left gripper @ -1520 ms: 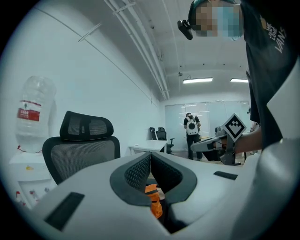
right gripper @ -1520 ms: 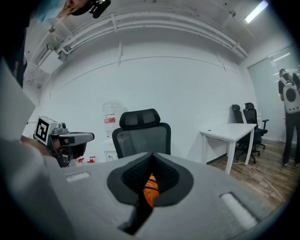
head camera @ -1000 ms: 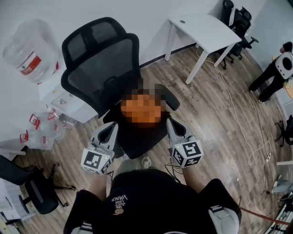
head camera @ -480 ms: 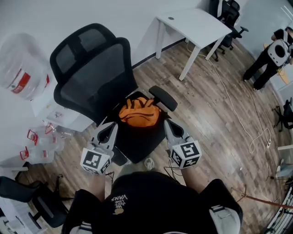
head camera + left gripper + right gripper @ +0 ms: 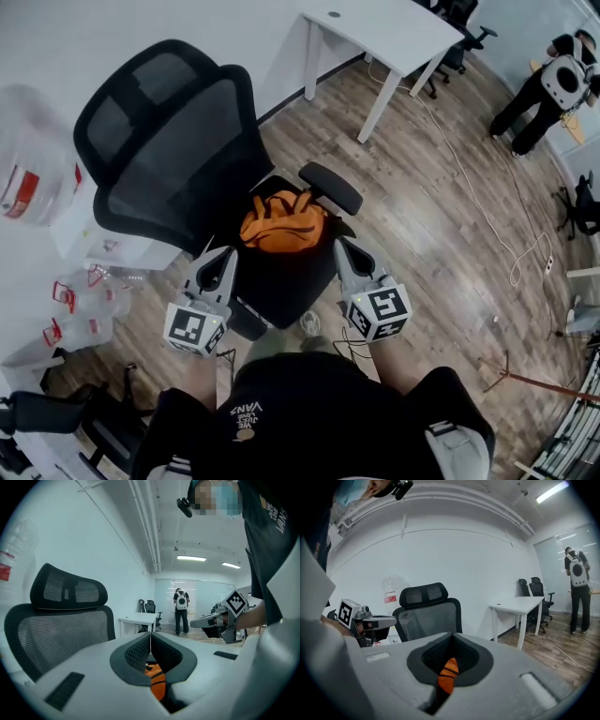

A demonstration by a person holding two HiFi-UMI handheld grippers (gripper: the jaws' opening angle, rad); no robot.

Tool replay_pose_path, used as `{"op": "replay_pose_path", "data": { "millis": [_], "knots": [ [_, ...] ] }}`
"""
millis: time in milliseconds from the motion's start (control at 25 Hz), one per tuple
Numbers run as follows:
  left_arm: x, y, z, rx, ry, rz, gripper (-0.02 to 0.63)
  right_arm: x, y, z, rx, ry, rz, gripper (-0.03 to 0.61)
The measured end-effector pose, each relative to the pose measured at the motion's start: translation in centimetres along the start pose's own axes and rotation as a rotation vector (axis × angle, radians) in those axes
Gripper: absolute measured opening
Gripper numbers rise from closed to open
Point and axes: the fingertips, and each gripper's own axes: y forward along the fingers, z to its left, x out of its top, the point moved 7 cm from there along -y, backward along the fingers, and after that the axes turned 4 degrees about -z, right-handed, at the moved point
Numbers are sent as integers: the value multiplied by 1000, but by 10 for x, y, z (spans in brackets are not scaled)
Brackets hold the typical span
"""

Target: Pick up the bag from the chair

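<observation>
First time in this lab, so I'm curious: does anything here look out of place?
Little stands out: a crumpled orange fabric bag slumps on the black mesh office chair's seat, and a loose white cable snakes across the wooden floor.

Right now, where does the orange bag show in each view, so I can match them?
Head view: orange bag at centre, just below the chair back.
Left gripper view: bag low centre, an orange patch in the gap beneath the closed jaws.
Right gripper view: bag low centre, in the same gap beneath closed jaws.
Shared landmark: black mesh backrest, at left in the left gripper view, centre in the right.
</observation>
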Motion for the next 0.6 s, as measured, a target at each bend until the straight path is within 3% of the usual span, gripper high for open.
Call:
{"op": "replay_pose_path", "data": {
  "millis": [600],
  "knots": [
    [-26, 18, 25, -51, -6, 19, 6, -16, 36, -2, -34, 8, 9, -3]
  ]
}}
